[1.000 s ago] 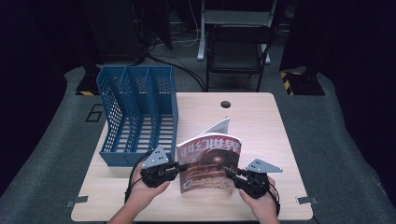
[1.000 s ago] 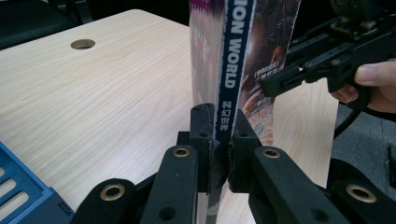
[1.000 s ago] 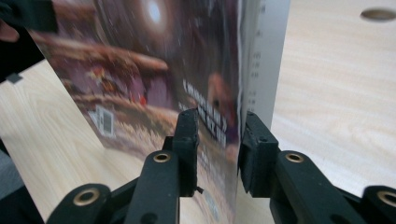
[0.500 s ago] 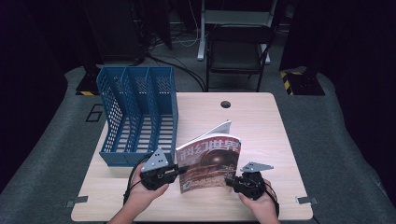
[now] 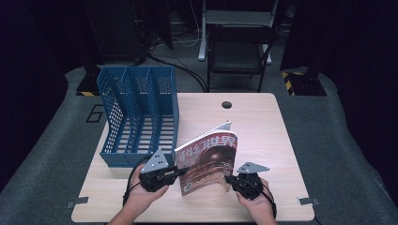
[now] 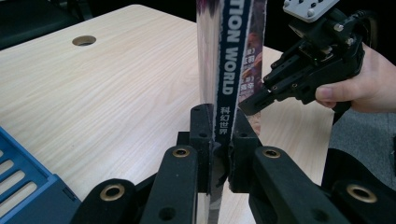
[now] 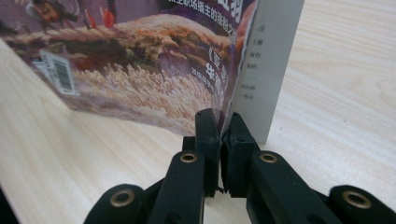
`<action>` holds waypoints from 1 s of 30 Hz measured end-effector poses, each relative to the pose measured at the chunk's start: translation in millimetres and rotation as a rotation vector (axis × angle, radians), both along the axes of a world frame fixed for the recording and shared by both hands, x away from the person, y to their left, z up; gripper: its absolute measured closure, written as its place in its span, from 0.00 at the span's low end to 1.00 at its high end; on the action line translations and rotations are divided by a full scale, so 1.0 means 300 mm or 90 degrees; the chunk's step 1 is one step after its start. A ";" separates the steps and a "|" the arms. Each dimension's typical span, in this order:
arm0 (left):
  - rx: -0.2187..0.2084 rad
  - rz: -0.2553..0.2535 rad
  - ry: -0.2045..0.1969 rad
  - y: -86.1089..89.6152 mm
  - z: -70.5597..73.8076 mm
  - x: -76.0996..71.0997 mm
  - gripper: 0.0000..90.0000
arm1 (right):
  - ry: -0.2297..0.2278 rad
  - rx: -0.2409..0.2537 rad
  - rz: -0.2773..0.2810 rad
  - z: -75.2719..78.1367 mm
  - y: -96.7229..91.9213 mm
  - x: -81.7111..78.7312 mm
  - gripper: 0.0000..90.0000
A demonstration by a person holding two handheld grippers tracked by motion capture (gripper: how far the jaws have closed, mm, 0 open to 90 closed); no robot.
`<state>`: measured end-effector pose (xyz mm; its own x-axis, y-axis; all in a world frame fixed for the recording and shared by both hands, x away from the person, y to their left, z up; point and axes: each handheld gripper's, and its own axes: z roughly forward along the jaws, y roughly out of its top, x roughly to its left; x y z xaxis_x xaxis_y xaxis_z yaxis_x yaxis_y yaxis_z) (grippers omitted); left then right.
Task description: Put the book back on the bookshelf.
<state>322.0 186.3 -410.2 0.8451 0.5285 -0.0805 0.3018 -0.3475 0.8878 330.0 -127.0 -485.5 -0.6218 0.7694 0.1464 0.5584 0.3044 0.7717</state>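
Observation:
A magazine (image 5: 209,159) with a dark red and purple cover stands upright and half open on the wooden table (image 5: 263,126). My left gripper (image 5: 180,169) is shut on its spine near the bottom; in the left gripper view the jaws (image 6: 219,126) pinch the blue spine strip of the magazine (image 6: 231,56). My right gripper (image 5: 228,178) sits at the magazine's lower right edge. Its jaws have just been closing, and in the right gripper view they (image 7: 220,122) pinch the cover's free edge of the magazine (image 7: 140,70). The right gripper (image 6: 250,105) also shows behind the magazine in the left gripper view.
A blue mesh file rack (image 5: 138,112) with three slots stands at the table's left, just behind my left hand. A round cable hole (image 5: 226,104) is near the far edge. A black chair (image 5: 239,51) stands beyond the table.
The right gripper has shifted a little toward the magazine's lower right edge and closed on the cover. The left gripper and the magazine have stayed put.

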 end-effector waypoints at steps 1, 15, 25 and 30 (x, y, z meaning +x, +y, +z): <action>0.007 0.000 -0.007 0.003 0.002 0.001 0.93 | -0.001 0.000 -0.004 0.000 0.004 0.001 0.96; 0.024 -0.020 -0.025 -0.010 0.000 -0.011 0.93 | -0.034 0.003 -0.033 -0.016 0.023 0.036 0.95; 0.000 -0.005 0.008 0.004 0.005 0.011 0.81 | -0.001 0.034 -0.033 -0.024 -0.003 0.050 0.79; 0.000 0.013 0.026 0.004 0.008 0.023 0.72 | -0.005 0.032 -0.030 -0.024 -0.006 0.053 0.71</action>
<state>328.8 187.6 -407.9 0.8301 0.5455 -0.1155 0.3454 -0.3405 0.8745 345.9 -128.8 -492.7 -0.5862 0.7898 0.1808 0.5652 0.2387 0.7897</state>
